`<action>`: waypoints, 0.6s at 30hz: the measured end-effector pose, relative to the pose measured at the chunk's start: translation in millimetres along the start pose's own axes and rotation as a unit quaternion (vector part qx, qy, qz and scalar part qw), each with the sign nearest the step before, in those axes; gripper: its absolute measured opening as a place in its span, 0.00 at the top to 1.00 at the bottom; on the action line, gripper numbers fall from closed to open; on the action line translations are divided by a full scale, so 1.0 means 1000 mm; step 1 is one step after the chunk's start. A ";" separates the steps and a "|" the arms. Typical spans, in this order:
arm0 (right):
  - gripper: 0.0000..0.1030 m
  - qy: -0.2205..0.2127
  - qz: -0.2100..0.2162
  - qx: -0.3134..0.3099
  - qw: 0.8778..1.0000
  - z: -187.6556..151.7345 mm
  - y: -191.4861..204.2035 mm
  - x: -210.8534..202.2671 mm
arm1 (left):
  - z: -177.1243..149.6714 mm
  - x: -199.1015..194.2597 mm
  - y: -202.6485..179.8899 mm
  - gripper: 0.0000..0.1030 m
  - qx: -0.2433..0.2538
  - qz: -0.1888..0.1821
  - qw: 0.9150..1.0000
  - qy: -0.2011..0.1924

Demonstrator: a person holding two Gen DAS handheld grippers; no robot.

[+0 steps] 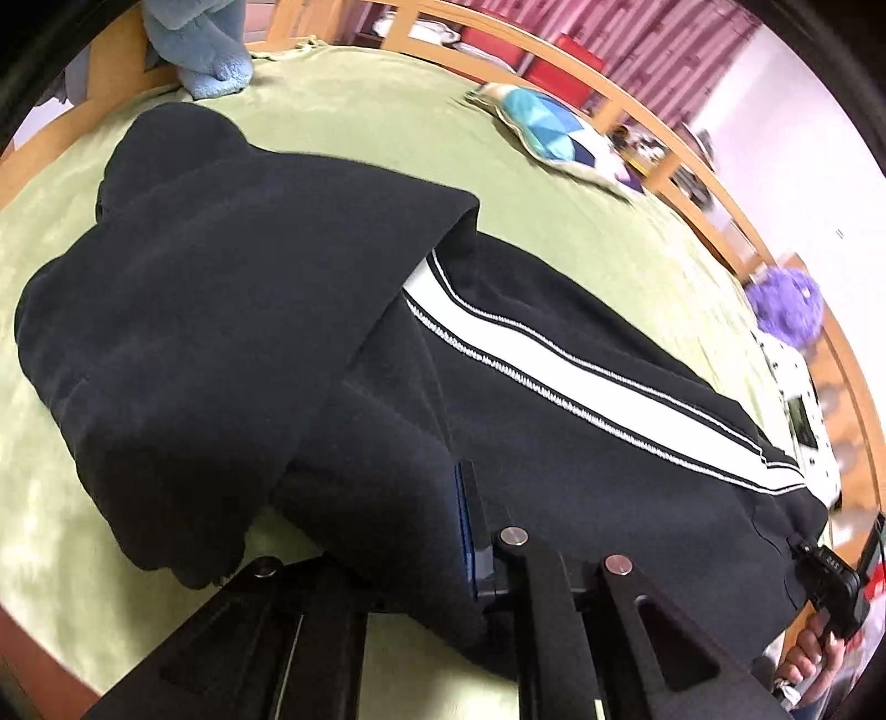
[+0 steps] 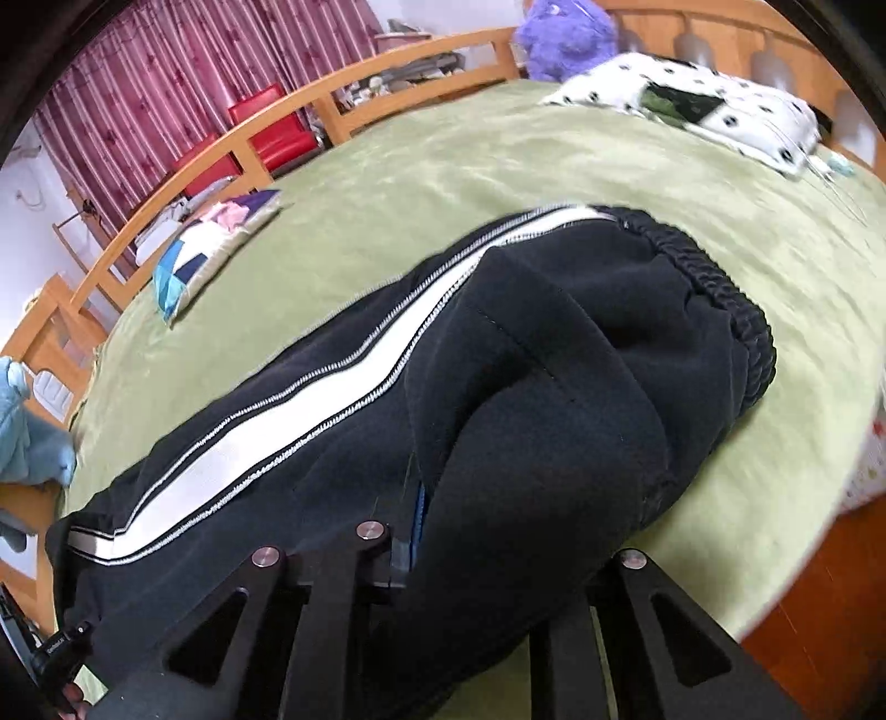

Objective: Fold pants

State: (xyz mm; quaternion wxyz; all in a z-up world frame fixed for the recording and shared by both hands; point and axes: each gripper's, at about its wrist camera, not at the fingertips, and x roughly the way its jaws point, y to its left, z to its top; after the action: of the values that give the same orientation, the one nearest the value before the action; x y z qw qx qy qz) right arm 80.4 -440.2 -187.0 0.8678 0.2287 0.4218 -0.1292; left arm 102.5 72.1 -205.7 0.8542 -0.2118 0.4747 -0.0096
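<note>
Black track pants [image 1: 232, 310] with a white side stripe [image 1: 554, 376] lie on the green bedspread [image 1: 343, 127]. In the left wrist view my left gripper [image 1: 387, 531] is shut on a lifted fold of the pants; one blue-padded finger [image 1: 464, 526] shows, the other is under the cloth. In the right wrist view the pants [image 2: 554, 387] run to the elastic waistband [image 2: 714, 288]. My right gripper [image 2: 498, 531] is shut on the cloth near the waist; one finger [image 2: 412, 526] shows, the other is hidden. The right gripper body [image 1: 830, 576] shows at the left view's right edge.
A patchwork cushion [image 1: 548, 133] lies on the far side. A blue plush [image 1: 205, 50] sits at one end, a purple plush [image 2: 565, 39] and spotted pillow [image 2: 692, 105] at the other. A wooden bed rail [image 2: 232, 149] rings the bed; red chairs [image 2: 271, 127] stand beyond.
</note>
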 end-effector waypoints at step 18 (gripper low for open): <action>0.51 -0.084 -0.028 -0.090 0.992 -0.056 0.036 -0.122 | -0.025 -0.104 0.047 0.39 0.058 -0.008 0.996 -0.061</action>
State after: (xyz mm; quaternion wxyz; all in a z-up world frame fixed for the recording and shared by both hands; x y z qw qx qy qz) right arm -16.4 -376.8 -110.5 0.9133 0.1261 0.3632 -0.1344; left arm 16.8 128.9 -151.0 0.8924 -0.1654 0.4187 -0.0312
